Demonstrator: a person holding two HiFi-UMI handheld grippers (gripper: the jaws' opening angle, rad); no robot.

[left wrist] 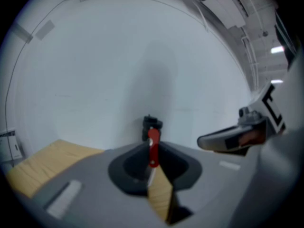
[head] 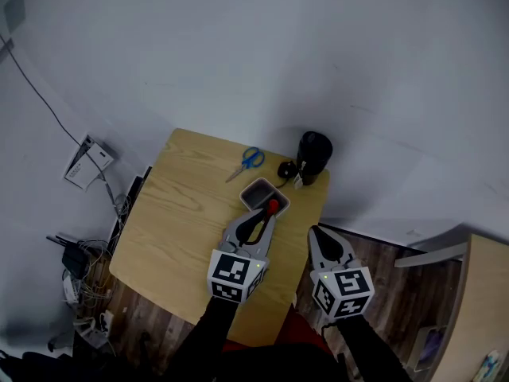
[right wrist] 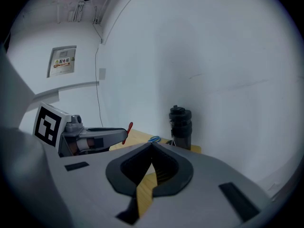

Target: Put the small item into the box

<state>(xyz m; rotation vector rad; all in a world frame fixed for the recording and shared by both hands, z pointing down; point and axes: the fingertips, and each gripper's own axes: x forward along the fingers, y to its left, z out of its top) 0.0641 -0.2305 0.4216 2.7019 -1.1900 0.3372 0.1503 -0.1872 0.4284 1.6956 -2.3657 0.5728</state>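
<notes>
A small red-handled item (head: 273, 207) with a silvery tip is pinched in my left gripper (head: 270, 212), which is shut on it. In the head view it sits at the near edge of the small grey box (head: 253, 188) on the wooden table (head: 175, 221). The left gripper view shows the red item (left wrist: 153, 148) standing upright between the closed jaws. From the right gripper view, the red item (right wrist: 128, 132) sticks out of the left gripper's tip. My right gripper (head: 316, 234) is shut on nothing, by the table's right edge, to the right of the left one.
A black bottle (head: 313, 157) stands at the table's far right corner, with a small black object (head: 285, 169) beside it. Blue-handled scissors (head: 248, 161) lie left of the bottle, behind the box. Cables and a power strip (head: 79, 265) lie on the floor to the left.
</notes>
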